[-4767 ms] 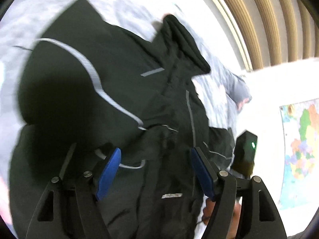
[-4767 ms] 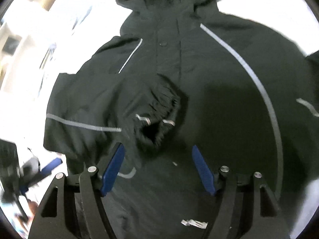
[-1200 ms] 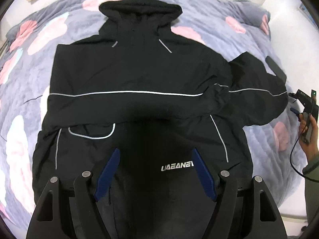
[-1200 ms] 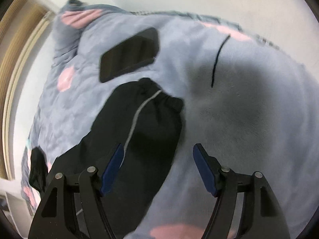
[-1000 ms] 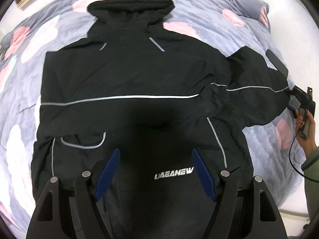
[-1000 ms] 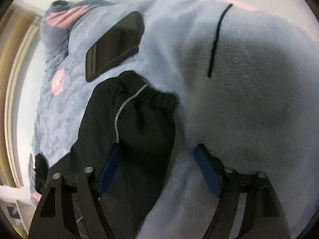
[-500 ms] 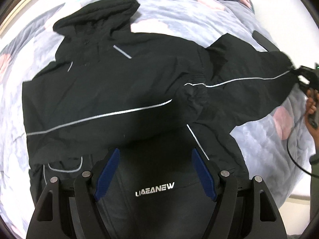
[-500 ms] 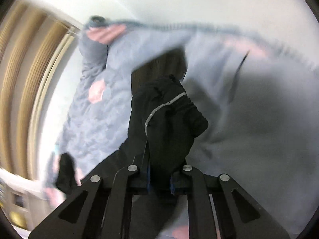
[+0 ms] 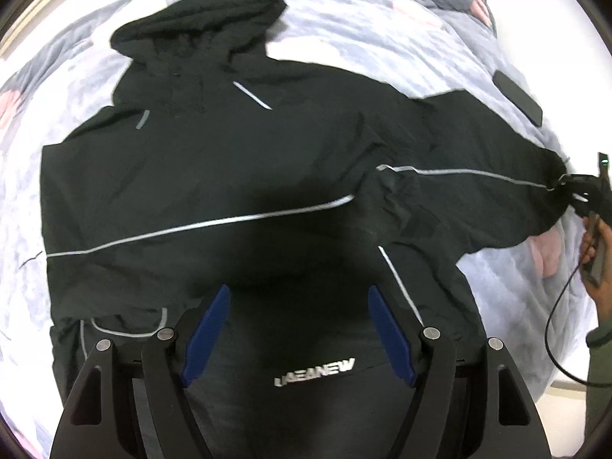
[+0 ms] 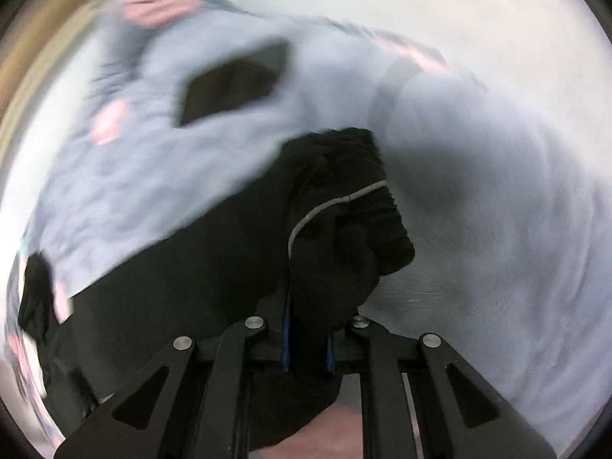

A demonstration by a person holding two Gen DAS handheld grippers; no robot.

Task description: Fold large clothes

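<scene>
Grey-blue quilted bedspread with pink blotches (image 9: 382,11) covers the bed; pale wall behind, blurred wooden trim at the far left in the right wrist view.

Black hooded jacket with thin reflective grey piping (image 9: 229,160) lies spread on the bedspread, hood (image 9: 199,19) toward the far edge. One sleeve is folded across the chest, its piping running as a long diagonal line. White lettering shows on the near hem, between the left gripper's fingers.

Left gripper (image 9: 298,329): blue-padded jaws spread wide, grasping nothing, poised over the jacket's lower hem.

Right gripper (image 10: 308,348): jaws clenched on the elastic cuff of the jacket's other sleeve (image 10: 344,206), fabric bunched between the blue pads. In the left wrist view that sleeve (image 9: 478,176) stretches out sideways toward the bed's edge, pulled taut, with the right gripper (image 9: 573,187) at its end, a bare hand (image 9: 596,256) behind it and a thin black cable (image 9: 554,329) trailing below.

Flat black rectangular phone-like slab (image 10: 233,80) rests on the bedspread beyond the held cuff, apart from the jacket. Right wrist view is motion-blurred; finer detail cannot be told.
</scene>
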